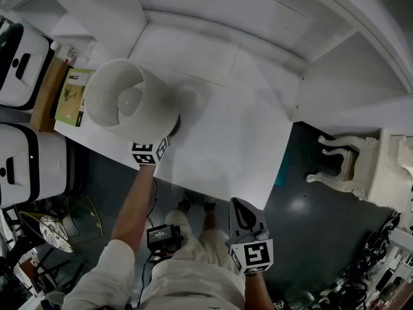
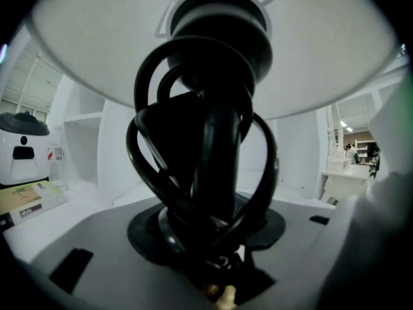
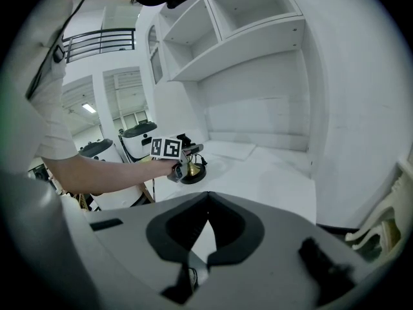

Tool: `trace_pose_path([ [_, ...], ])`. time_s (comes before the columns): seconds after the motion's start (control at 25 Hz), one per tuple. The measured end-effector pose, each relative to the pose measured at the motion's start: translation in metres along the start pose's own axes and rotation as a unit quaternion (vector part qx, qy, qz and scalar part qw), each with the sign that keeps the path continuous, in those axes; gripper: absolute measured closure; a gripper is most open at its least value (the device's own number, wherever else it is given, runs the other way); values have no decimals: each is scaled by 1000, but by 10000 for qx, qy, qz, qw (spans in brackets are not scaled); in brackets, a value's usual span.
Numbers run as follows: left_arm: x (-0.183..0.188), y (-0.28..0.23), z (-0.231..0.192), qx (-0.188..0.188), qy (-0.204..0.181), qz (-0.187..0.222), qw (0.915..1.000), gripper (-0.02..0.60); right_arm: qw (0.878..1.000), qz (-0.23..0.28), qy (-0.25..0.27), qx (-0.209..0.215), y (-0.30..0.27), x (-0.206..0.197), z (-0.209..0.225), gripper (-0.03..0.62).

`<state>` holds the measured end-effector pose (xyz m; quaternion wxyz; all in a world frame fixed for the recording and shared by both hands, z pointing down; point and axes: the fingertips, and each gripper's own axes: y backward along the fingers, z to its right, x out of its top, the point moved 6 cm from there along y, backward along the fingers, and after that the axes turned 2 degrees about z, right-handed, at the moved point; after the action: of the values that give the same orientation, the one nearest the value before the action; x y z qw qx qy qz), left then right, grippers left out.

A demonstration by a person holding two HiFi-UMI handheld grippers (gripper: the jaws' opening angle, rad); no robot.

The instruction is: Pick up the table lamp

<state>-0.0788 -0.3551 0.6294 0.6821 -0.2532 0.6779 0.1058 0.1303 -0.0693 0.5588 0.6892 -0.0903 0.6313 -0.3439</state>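
- Left tongs (image 2: 216, 257): half closed, clamped on dark stem of table lamp (image 1: 129, 99); black cord coiled round stem.
- Table lamp: upright at left end of white worktop (image 1: 226, 134), black base on surface.
- Right tongs (image 3: 208, 197): together, empty, just off worktop's near edge, right end.
- Hidden: left tongs' tips and lamp stem under pale shade in head view.
- Green box (image 1: 72, 95): flat on worktop's left edge, print unreadable.
- White carved stool (image 1: 342, 166): on floor right of worktop, partly cut off.
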Motion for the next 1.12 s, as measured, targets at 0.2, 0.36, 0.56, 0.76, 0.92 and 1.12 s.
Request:
trace_pose_path([
  [0.2, 1, -2, -1, -48, 85, -143, 9999, 456, 10000, 24, -32, -68, 3, 2, 2, 582],
  [0.36, 5, -5, -2, -159, 24, -316, 9994, 514, 9999, 17, -81, -114, 7, 1, 4, 582],
  [0.56, 12, -1, -8, -220, 320, -461, 9982, 539, 9998, 88, -84, -143, 10, 7, 3, 582],
  [0.76, 16, 12, 1, -452, 908, -736, 9921, 552, 9997, 190, -66, -160, 15, 14, 7, 582],
  [0.92, 22, 27, 13, -588, 1107, -981, 9872, 558, 9994, 318, -33, -141, 20, 22, 6, 582],
  [1.12, 46, 54, 35, -696, 1245, -1137, 9832, 558, 9987, 488, -9, -125, 35, 31, 10, 582],
])
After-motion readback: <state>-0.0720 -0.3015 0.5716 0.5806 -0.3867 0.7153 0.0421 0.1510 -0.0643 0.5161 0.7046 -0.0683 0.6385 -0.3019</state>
